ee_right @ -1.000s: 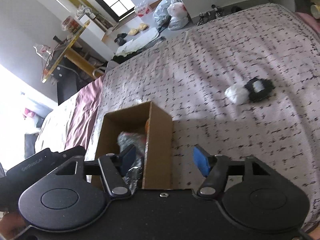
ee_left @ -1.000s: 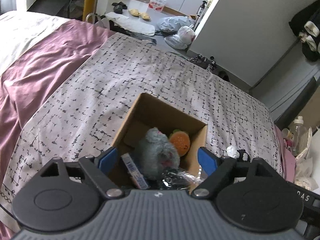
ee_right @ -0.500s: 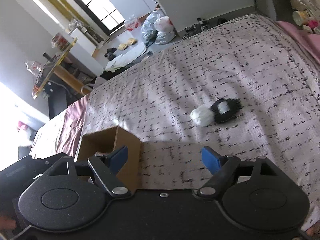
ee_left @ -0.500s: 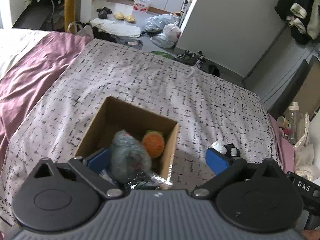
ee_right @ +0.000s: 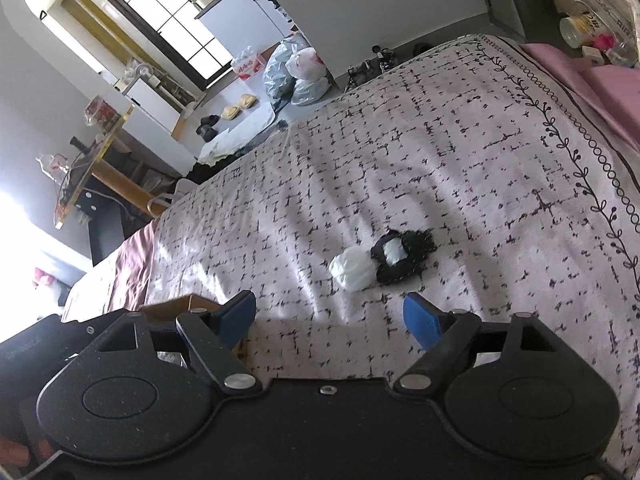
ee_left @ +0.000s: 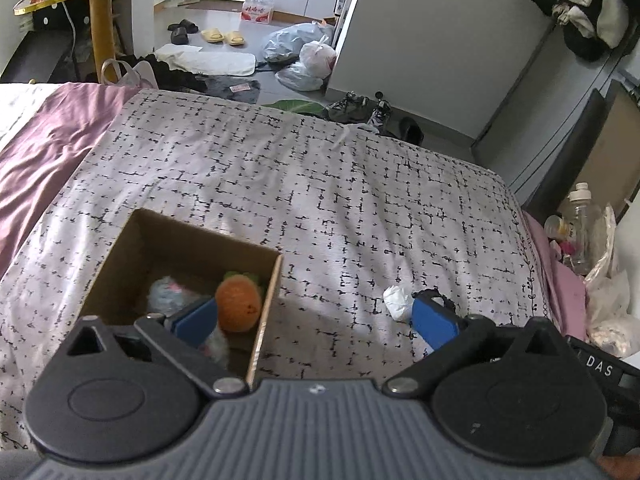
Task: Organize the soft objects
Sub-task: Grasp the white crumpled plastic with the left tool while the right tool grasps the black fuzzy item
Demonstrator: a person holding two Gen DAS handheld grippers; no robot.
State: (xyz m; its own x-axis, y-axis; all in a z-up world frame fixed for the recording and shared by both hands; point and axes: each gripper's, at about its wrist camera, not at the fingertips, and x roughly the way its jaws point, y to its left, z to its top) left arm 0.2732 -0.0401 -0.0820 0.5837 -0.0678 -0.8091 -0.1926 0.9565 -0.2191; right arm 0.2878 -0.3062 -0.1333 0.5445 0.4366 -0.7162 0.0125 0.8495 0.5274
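Observation:
An open cardboard box (ee_left: 120,256) stands on the patterned bedspread. Inside lie an orange plush (ee_left: 238,302) and a grey-blue plush (ee_left: 166,300). My left gripper (ee_left: 314,322) is open and empty, above the box's right wall. A white soft ball (ee_right: 352,269) and a black-and-white soft toy (ee_right: 404,258) lie touching each other on the bedspread. My right gripper (ee_right: 330,318) is open and empty, a short way in front of them. The white ball also shows in the left wrist view (ee_left: 398,301), beside my left gripper's right fingertip (ee_left: 434,322).
The bedspread (ee_left: 320,184) ends at a far edge, with shoes and bags on the floor beyond. A purple sheet (ee_left: 44,148) lies at the left. Bottles and bags (ee_left: 580,232) stand beside the bed at the right. The box corner (ee_right: 176,306) shows at the right wrist view's left.
My left gripper rose and shifted right off the box; the grey plush it hovered over now lies lower in the box. My right gripper swung right from the box toward the two soft toys.

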